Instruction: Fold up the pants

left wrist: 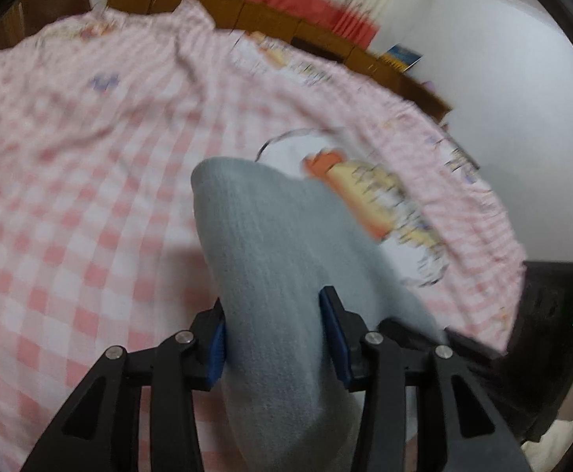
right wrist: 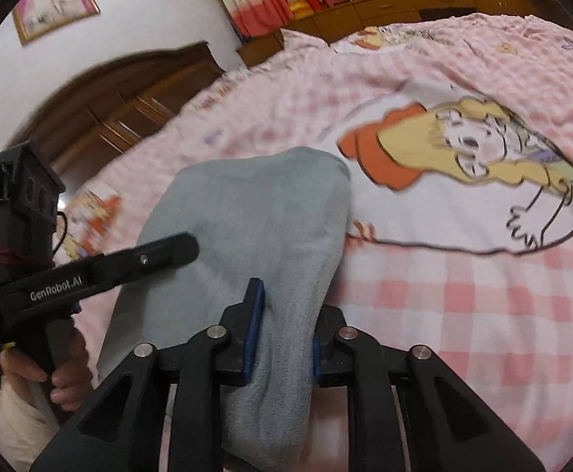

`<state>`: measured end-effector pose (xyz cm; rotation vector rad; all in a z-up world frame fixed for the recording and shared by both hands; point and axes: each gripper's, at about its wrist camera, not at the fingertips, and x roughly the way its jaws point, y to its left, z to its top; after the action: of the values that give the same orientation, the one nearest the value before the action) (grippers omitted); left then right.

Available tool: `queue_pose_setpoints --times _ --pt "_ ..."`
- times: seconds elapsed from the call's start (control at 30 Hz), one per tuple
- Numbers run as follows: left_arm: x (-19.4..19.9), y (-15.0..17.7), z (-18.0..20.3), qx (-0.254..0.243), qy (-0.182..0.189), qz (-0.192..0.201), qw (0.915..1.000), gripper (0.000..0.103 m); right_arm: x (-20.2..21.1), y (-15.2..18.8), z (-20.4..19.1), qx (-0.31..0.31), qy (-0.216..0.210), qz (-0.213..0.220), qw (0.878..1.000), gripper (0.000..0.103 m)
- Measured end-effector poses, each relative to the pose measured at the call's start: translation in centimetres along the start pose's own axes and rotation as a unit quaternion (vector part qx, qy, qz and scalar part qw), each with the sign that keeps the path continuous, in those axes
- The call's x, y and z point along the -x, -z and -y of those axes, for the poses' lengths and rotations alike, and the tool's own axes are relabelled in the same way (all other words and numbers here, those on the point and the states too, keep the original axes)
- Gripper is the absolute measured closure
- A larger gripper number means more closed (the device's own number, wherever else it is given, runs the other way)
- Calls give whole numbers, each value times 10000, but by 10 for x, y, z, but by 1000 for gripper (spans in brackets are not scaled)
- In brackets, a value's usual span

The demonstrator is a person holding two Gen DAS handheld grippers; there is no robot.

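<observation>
The grey pants point(left wrist: 270, 259) hang as a folded band over the pink checked bedspread point(left wrist: 70, 181), lifted off it. My left gripper point(left wrist: 272, 316) is shut on the pants, the cloth bunched between its blue pads point(left wrist: 216, 350). In the right wrist view the same grey pants point(right wrist: 255, 212) run forward from my right gripper point(right wrist: 286, 310), which is shut on their near edge. The left gripper point(right wrist: 101, 271) shows there at the left, gripping the pants' left side, held by a hand point(right wrist: 62, 377). The part of the pants below both grippers is hidden.
A cartoon print point(right wrist: 475, 157) covers the bedspread point(right wrist: 483, 314) to the right of the pants. A dark wooden headboard point(right wrist: 121, 106) stands at the left, low wooden cabinets point(right wrist: 396, 8) and red-and-cream curtains point(right wrist: 259, 4) along the far wall. The right gripper's body point(left wrist: 546, 338) sits at the bed's right edge.
</observation>
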<state>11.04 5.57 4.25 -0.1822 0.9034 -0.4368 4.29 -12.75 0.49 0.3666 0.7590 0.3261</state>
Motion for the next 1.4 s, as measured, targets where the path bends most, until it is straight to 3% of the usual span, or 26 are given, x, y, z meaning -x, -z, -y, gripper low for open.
queue_pose_setpoints --times 0.07,0.13,0.27,0.5,0.53,0.6,0.8,0.93,1.13,1.27,1.4 --pt "0 12 -6 49 -40 158 9999 46 -1 2 6 -42 53 10 10000 65" --pt "7 18 -10 171 0 251 9995 39 4 0 9 -42 5 -90 10000 65" --pt "28 18 -3 111 -54 323 9994 39 18 -9 14 -65 -64 -281 9996 65" --pt "62 -4 25 -302 -167 986 9945 39 43 -42 -4 14 50 150 9999 65" --pt "57 -10 29 -404 -195 974 9942 41 38 -46 -11 95 60 153 9998 66" --pt "37 -19 33 -490 -342 769 9952 63 26 -48 -19 202 145 130 9996 67" --pt "-30 -17 5 -84 -585 -58 9982 78 -39 -34 -13 576 588 -399 9958 73" --pt "-20 -11 1 126 -391 94 9991 79 -36 -31 -6 576 492 -367 9965 74" --pt "25 8 14 235 -298 204 9991 75 8 -32 -26 684 390 -328 9964 74" --pt "47 30 21 304 -245 232 9990 75 30 -11 -42 909 219 -380 9949 74" --pt "44 51 21 395 -378 70 9985 75 28 16 -45 1127 456 -481 9914 74"
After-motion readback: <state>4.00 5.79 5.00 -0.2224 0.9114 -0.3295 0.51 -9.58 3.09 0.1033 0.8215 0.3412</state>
